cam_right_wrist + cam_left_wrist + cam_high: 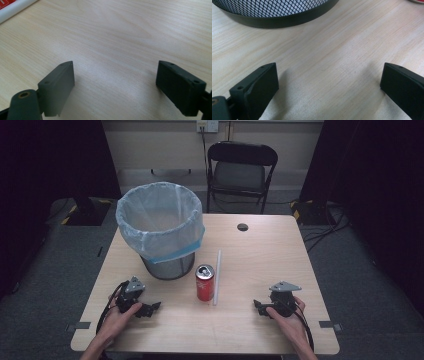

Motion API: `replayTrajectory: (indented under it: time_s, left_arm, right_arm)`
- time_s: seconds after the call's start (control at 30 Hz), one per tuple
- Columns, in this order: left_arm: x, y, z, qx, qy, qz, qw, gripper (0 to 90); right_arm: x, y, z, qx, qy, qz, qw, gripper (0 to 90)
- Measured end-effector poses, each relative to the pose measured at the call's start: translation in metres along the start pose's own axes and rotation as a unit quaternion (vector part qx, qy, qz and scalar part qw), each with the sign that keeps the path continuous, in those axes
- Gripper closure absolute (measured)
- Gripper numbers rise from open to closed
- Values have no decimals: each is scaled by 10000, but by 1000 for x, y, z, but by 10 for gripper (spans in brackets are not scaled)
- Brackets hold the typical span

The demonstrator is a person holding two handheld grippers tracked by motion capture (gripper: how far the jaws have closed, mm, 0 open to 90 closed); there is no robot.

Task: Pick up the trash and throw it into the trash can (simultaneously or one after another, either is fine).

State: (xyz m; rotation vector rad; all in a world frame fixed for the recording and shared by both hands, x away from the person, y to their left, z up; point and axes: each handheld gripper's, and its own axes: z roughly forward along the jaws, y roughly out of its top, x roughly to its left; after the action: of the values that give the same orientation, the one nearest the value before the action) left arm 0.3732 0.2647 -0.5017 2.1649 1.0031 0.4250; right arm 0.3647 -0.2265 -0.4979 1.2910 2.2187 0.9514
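Observation:
A red soda can (204, 282) stands upright near the middle of the wooden table (250, 250). A long white tube (217, 277) lies just to its right. A mesh wastebasket (160, 227) with a clear bag liner stands behind and left of the can. My left gripper (150, 309) rests on the table left of the can, its jaws wide apart over bare wood (329, 85). Right of the tube, my right gripper (259, 306) is also open with nothing between its jaws (115, 85). The basket's base (274, 12) lies ahead of the left jaws. The tube's end (15, 10) shows beyond the right jaws.
A black folding chair (241, 170) stands behind the table. A cable hole (242, 226) sits near the table's far edge. Dark curtains hang on both sides, and cables lie on the grey floor at the right (325, 227).

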Motion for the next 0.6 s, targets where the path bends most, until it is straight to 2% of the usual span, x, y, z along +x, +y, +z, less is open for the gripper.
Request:
replayTrajectory:
  time_s: [0.17,0.4,0.43,0.6]
  left_arm:
    - [0,0,0,-4,4,-9,10000,13]
    - [0,0,0,-1,3,-7,10000,12]
    - [0,0,0,27,-2,13,10000,6]
    - [0,0,1,18,-17,-6,10000,0]
  right_arm:
    - [0,2,-1,-53,204,115,9997,175]
    - [5,6,-3,-103,415,56,9991,188]
    - [7,8,-5,-97,508,61,9986,191]
    - [9,13,-10,-117,534,-5,9985,211]
